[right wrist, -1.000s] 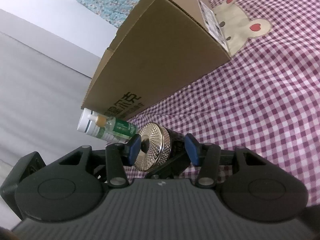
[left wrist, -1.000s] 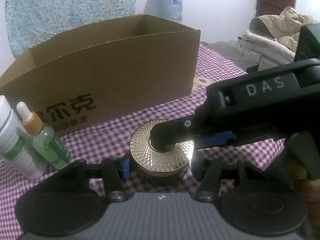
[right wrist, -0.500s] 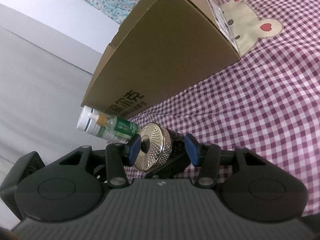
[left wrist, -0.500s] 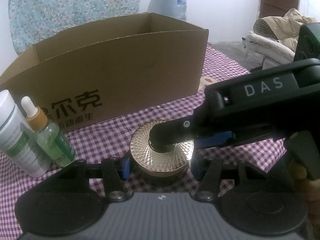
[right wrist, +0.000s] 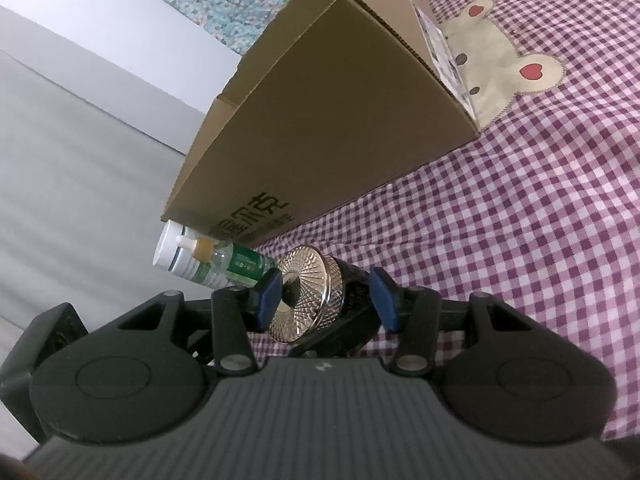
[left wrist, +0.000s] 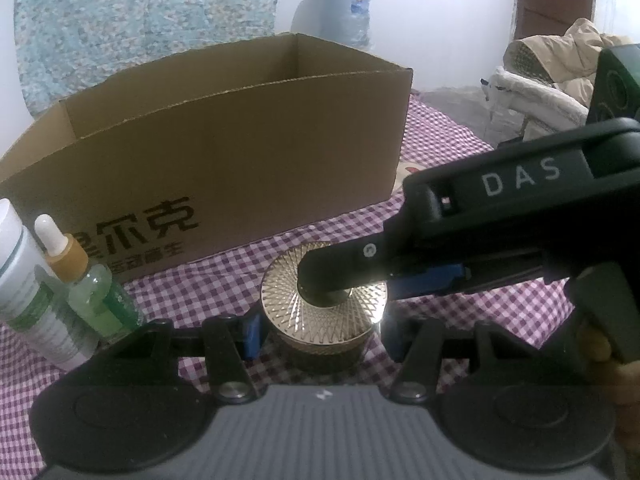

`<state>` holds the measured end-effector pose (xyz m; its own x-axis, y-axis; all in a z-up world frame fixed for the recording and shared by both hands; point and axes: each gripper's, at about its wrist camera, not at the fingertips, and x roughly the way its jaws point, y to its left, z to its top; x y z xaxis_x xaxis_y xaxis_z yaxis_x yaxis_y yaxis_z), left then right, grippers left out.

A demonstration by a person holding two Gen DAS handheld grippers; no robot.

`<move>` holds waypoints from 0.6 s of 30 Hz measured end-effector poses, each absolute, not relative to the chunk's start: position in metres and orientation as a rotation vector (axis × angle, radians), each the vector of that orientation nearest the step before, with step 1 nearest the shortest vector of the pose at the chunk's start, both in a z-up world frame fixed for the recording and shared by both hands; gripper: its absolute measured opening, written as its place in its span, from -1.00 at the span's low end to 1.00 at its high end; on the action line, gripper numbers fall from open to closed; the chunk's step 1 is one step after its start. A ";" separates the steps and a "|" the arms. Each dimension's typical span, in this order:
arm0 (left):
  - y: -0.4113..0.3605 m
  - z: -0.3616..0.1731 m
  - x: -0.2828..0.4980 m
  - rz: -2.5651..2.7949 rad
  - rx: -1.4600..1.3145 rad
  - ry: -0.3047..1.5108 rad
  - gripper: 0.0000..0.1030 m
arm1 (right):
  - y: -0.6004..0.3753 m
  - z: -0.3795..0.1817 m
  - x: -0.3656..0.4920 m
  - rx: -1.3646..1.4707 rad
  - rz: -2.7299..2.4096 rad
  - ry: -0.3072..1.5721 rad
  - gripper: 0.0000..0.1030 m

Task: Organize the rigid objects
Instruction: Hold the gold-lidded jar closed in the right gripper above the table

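Right in the middle of the checked purple cloth sits a dark jar with a ribbed gold lid, and both tools are on it at once. The left gripper has its jaws pinching the jar's sides from below the lid, while the right gripper reaches in from the right side of the left view — its jaws close on the jar lengthwise, one blue pad flat on the lid's centre and the other at the base. A hand shows at that tool's handle.

Just behind the jar stands an open cardboard box (printed characters on its front wall). To the left, near the box's corner, a white bottle and a small green dropper bottle stand upright, touching or nearly so. A bear patch on the cloth lies just beside the box's far end — partly hidden by it.
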<state>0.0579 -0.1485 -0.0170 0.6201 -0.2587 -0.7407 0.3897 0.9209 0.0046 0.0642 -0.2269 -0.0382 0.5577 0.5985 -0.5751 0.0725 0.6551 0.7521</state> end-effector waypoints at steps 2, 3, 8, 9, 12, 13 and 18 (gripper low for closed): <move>-0.149 -0.018 0.058 -0.378 0.171 0.827 0.11 | -0.228 -0.039 0.064 0.820 0.352 0.949 -0.06; -0.149 -0.018 0.058 -0.380 0.169 0.826 0.11 | -0.230 -0.039 0.063 0.821 0.351 0.951 -0.06; -0.149 -0.018 0.060 -0.384 0.171 0.826 0.11 | -0.231 -0.040 0.062 0.828 0.352 0.950 -0.06; -0.148 -0.018 0.060 -0.385 0.172 0.826 0.11 | -0.230 -0.040 0.063 0.828 0.351 0.950 -0.06; -0.148 -0.018 0.061 -0.386 0.172 0.829 0.11 | -0.230 -0.040 0.063 0.831 0.351 0.950 -0.06; -0.148 -0.018 0.061 -0.386 0.173 0.829 0.11 | -0.230 -0.040 0.063 0.832 0.351 0.950 -0.06; -0.148 -0.018 0.061 -0.389 0.172 0.831 0.11 | -0.230 -0.040 0.063 0.832 0.351 0.950 -0.06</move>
<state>0.0606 -0.1484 -0.0177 0.6089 -0.2687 -0.7463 0.4012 0.9160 -0.0024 0.0631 -0.2298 -0.0399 0.5565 0.6002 -0.5745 0.0832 0.6477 0.7574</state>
